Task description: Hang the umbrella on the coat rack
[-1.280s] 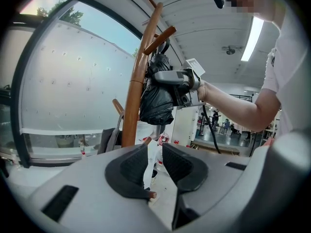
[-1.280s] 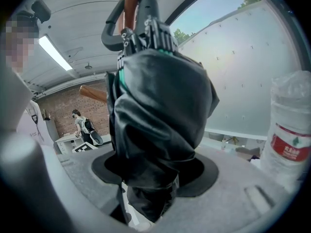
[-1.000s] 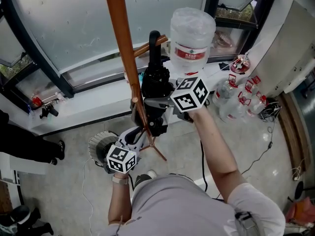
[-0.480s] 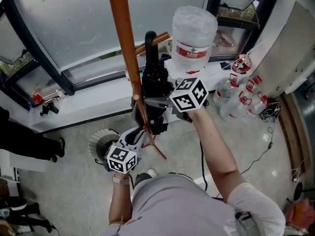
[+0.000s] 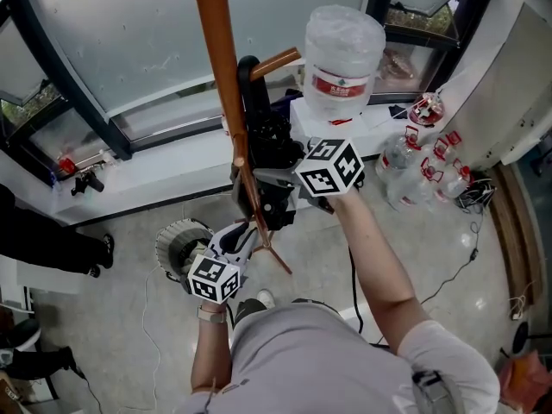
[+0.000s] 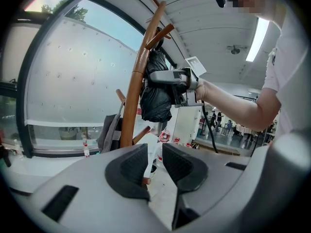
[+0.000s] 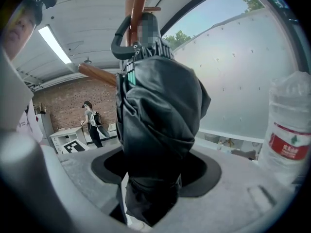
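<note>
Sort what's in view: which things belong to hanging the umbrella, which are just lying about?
Job in hand:
umbrella
coat rack
right claw, opening with the umbrella between its jaws

Lying about:
big water jug
small bottles
round floor appliance
left claw, empty

Handle [image 5: 247, 64]: I watched it slide left along the peg [image 5: 280, 58]; from partway out on the peg it has come in close to the pole [image 5: 226, 93].
Right gripper [image 7: 158, 173]: jaws opening, with the umbrella [image 7: 160, 110] between them.
Shoes [image 5: 19, 360]: at lower left, they have drifted toward the picture's edge.
</note>
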